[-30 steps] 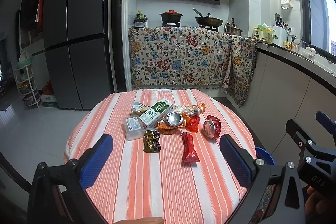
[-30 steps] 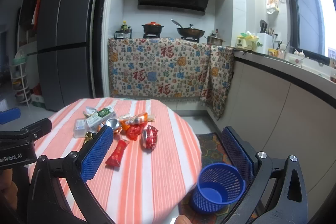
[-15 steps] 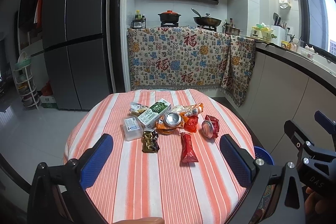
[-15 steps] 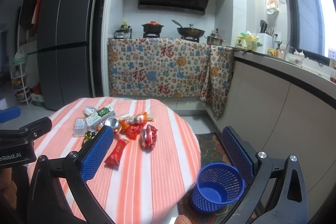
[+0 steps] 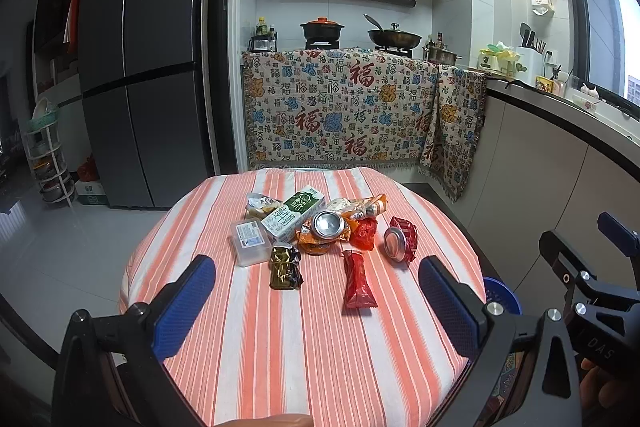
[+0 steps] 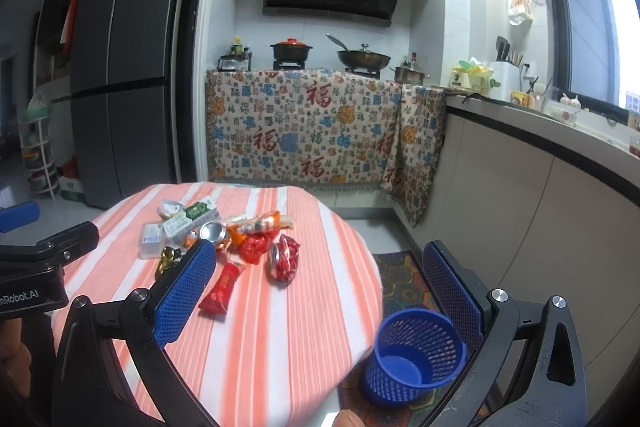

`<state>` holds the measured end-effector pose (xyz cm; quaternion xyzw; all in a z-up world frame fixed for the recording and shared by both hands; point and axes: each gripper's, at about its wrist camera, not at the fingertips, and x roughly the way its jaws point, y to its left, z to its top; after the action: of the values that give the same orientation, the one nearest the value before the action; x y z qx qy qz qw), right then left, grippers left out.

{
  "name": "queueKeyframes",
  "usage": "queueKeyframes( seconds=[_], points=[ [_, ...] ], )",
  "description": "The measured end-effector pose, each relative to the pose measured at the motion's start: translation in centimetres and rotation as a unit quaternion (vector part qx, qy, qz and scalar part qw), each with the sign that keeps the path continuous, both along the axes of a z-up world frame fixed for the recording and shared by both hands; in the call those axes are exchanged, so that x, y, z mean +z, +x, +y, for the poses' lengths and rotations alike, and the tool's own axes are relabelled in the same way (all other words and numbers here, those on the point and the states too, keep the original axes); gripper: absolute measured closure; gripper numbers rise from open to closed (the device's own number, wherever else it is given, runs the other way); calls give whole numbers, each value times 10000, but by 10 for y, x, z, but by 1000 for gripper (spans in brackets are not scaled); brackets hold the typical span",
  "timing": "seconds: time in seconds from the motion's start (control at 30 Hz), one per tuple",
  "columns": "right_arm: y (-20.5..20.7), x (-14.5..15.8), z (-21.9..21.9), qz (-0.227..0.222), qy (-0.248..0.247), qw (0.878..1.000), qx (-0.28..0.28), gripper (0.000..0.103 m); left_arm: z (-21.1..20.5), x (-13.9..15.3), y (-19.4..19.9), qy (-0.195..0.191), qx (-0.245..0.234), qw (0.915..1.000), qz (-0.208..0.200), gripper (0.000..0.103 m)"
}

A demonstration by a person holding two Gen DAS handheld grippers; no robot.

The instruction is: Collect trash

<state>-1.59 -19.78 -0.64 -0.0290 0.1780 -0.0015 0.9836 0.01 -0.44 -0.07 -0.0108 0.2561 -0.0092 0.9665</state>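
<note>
Trash pile (image 5: pixel 320 231) on round table (image 5: pixel 280 347) with orange-and-white striped cloth, clustered toward 12 o'clock of the tabletop, left wrist view.

Green-and-white milk carton (image 5: pixel 294 213), lying flat, at 12 o'clock of the pile.
Clear plastic box (image 5: pixel 250 241), at 9 o'clock, touching the carton.
Crushed silver can (image 5: pixel 328 223), open end facing camera, resting on orange wrapper (image 5: pixel 316 243).
Dark gold crumpled wrapper (image 5: pixel 285 267), at 7 o'clock.
Long red sachet (image 5: pixel 357 279), at 5 o'clock, slightly apart from the rest.
Crushed red can (image 5: pixel 400 243), at 3 o'clock, on its side.
Small red wrapper (image 5: pixel 365 233), between the two cans.

Left gripper (image 5: pixel 316 301): blue pads wide apart, gripping nothing, poised above the near cloth.
Right gripper (image 6: pixel 320 291): pads likewise spread wide, nothing between them.

Right wrist view only: blue mesh bin (image 6: pixel 416 357) whole, on the floor at 4 o'clock of the table, apparently empty, on patterned mat (image 6: pixel 404 279). Left wrist view: merely a sliver of bin rim past the table edge, but the pile sharper and more nearly head-on.
</note>
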Motion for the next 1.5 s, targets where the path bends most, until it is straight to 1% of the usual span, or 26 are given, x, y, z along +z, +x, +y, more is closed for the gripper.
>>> queueKeyframes(
  seconds=[0.47,0.67,1.5],
  points=[
    [0,-1,-1,18,-24,10000,9,0,-3,-2,-4,16,9,10000,21,0],
    [0,-3,-3,48,-12,10000,6,0,3,-7,-5,18,10,10000,40,0],
    [2,-8,1,118,-68,9999,27,0,2,-4,-1,5,10,10000,65,0]
  ],
)
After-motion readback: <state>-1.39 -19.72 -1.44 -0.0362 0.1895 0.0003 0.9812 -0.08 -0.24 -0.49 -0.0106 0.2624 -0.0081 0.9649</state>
